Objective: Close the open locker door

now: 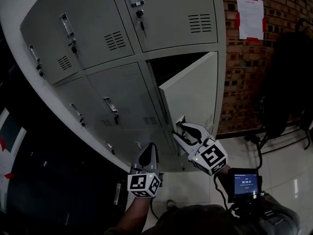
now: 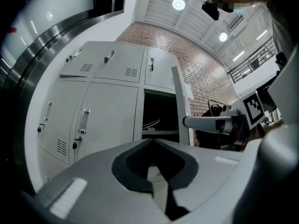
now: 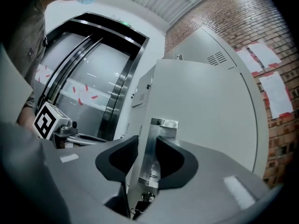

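The grey locker bank has one open door (image 1: pixel 193 94) swung out at the lower right, with the dark compartment (image 2: pixel 159 113) behind it. In the right gripper view, the door's metal handle (image 3: pixel 152 157) stands between the jaws of my right gripper (image 3: pixel 147 143), with a thin gap still showing on its left side. The head view shows that gripper (image 1: pixel 182 131) at the door's lower edge. My left gripper (image 1: pixel 149 148) hangs lower and to the left, in front of the closed lockers. Its jaws (image 2: pixel 152 141) are shut on nothing.
Closed locker doors (image 1: pixel 122 97) with latches and vents fill the left. A brick wall (image 1: pixel 244 82) with taped papers (image 1: pixel 250 16) stands right of the lockers, with a dark stand (image 1: pixel 288 82) before it. A small screen (image 1: pixel 245 184) sits near my right arm. Elevator doors (image 3: pixel 88 78) are behind.
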A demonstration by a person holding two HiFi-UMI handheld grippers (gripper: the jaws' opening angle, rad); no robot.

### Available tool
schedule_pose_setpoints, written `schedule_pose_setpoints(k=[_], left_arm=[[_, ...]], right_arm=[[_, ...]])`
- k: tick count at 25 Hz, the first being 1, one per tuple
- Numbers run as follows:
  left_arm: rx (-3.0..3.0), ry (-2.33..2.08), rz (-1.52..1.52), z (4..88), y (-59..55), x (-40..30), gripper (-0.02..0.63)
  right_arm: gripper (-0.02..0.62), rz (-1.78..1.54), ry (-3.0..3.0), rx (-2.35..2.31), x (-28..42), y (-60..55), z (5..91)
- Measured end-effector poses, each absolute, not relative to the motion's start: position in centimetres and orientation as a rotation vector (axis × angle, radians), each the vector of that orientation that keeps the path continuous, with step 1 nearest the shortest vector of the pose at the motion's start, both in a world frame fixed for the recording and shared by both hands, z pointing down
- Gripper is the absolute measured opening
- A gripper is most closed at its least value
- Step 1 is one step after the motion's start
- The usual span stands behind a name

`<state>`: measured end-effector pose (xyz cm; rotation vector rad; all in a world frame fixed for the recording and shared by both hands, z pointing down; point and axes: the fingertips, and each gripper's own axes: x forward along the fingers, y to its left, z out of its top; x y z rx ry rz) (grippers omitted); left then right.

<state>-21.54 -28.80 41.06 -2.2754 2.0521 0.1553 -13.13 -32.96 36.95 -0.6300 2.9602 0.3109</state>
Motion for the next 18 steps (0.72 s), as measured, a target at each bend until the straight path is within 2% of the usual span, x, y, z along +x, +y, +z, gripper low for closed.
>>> schedule_pose_setpoints(k=[18], left_arm=[[-2.343,1.931,0.218,39.0,-35.0,-29.3,-0.003]], right_arm=[[0.131,0.293,2.912,-1.035,-20.2,-41.0,37.2]])
